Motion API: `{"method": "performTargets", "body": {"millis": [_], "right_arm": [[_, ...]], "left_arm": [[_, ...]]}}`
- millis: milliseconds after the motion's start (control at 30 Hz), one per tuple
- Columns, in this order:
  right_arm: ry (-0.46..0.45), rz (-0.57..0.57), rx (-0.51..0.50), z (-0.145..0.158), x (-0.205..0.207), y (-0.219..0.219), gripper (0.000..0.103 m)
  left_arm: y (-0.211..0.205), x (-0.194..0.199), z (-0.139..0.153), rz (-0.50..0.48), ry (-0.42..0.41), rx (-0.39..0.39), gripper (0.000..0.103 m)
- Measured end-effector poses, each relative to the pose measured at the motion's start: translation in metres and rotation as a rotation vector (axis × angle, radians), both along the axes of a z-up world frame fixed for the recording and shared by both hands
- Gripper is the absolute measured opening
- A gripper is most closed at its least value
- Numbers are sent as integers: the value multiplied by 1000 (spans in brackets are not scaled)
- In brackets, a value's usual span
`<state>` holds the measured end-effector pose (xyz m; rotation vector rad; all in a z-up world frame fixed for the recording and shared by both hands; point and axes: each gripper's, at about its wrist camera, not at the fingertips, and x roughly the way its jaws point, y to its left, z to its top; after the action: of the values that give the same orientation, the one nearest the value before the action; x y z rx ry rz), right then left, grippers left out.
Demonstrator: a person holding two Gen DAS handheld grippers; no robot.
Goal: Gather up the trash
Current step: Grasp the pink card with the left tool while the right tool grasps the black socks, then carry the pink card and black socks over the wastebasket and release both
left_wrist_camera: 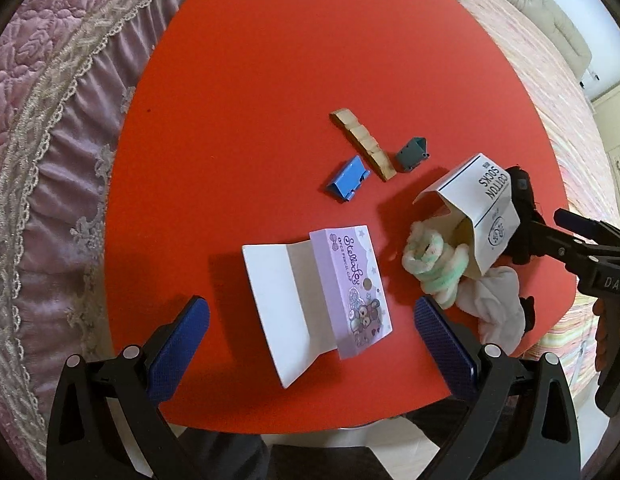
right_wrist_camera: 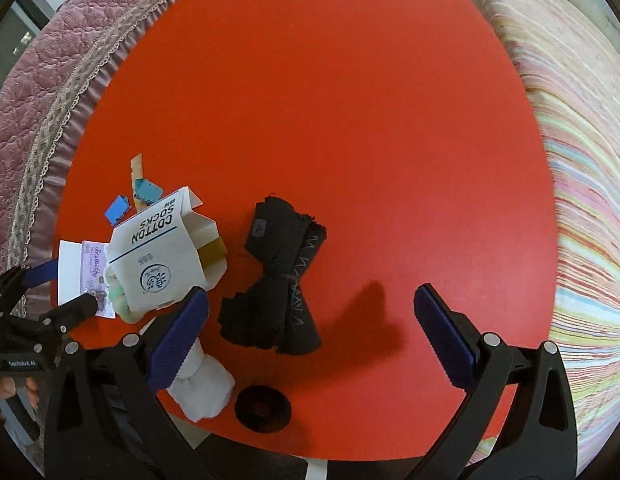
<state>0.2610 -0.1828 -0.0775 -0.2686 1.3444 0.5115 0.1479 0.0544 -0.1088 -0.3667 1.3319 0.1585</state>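
A: Left hand-held gripper [left_wrist_camera: 311, 344] hanging with jaws spread wide, gripping nothing, straddling the flattened purple pencil-cap box [left_wrist_camera: 351, 292] lying on the red counter [left_wrist_camera: 270, 80].

B: Right hand-held gripper [right_wrist_camera: 311, 334] likewise gaping wide and empty, hovering over the black sock bundle [right_wrist_camera: 284, 276] resting on the counter between its fingers.

A: Just beside the left finger [right_wrist_camera: 178, 338], lying partly underneath: a white rolled sock [right_wrist_camera: 206, 388]. Sitting near the counter's front edge: a black ring [right_wrist_camera: 262, 404].

B: Leaning further left: the open "COTTON SOCKS" carton [right_wrist_camera: 158, 252], touching a green-and-white fuzzy sock [left_wrist_camera: 433, 264] spilling out at its mouth.

A: Lying beyond, well apart from both grippers: a blue plastic clip [left_wrist_camera: 347, 179], a wooden strip [left_wrist_camera: 363, 142], and a grey plastic clip [left_wrist_camera: 411, 155], the strip running between the two clips.

B: Flanking the counter: pink quilted bedding [left_wrist_camera: 50, 120] on one side, striped bedding [right_wrist_camera: 581, 200] on the other.
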Motion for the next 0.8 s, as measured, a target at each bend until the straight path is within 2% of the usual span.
{"method": "performTargets", "body": {"millis": [100, 133, 167, 200, 233, 267, 300, 333, 433, 533, 800], "right_arm": [[10, 5, -1, -5, -1, 4, 99], [15, 9, -1, -7, -1, 5, 96], [19, 12, -4, -8, -1, 5, 90], [25, 15, -10, -11, -1, 7, 77], [24, 16, -14, -11, -2, 7, 71], [12, 19, -16, -11, -2, 8, 69], [6, 20, -13, -9, -3, 8, 59], [1, 20, -12, -8, -4, 9, 46], [-7, 21, -4, -6, -5, 7, 34], [-35, 20, 2, -1, -7, 4, 29], [-93, 0, 27, 14, -15, -5, 25]], "left_arm": [[-1, 3, -3, 4, 9, 7, 97], [-1, 3, -5, 5, 13, 9, 97], [-1, 4, -6, 4, 13, 10, 95], [-2, 4, -7, 1, 12, 22, 90], [-5, 7, -7, -2, 9, 36, 85], [-5, 7, -6, -5, 4, 49, 78], [-6, 7, -5, -9, 1, 54, 67], [-8, 7, -3, -13, -1, 60, 50], [-12, 2, 7, -25, -11, 61, 24], [-9, -1, 18, -32, -41, 70, 15], [-11, -16, 49, -85, -131, 115, 4]]}}
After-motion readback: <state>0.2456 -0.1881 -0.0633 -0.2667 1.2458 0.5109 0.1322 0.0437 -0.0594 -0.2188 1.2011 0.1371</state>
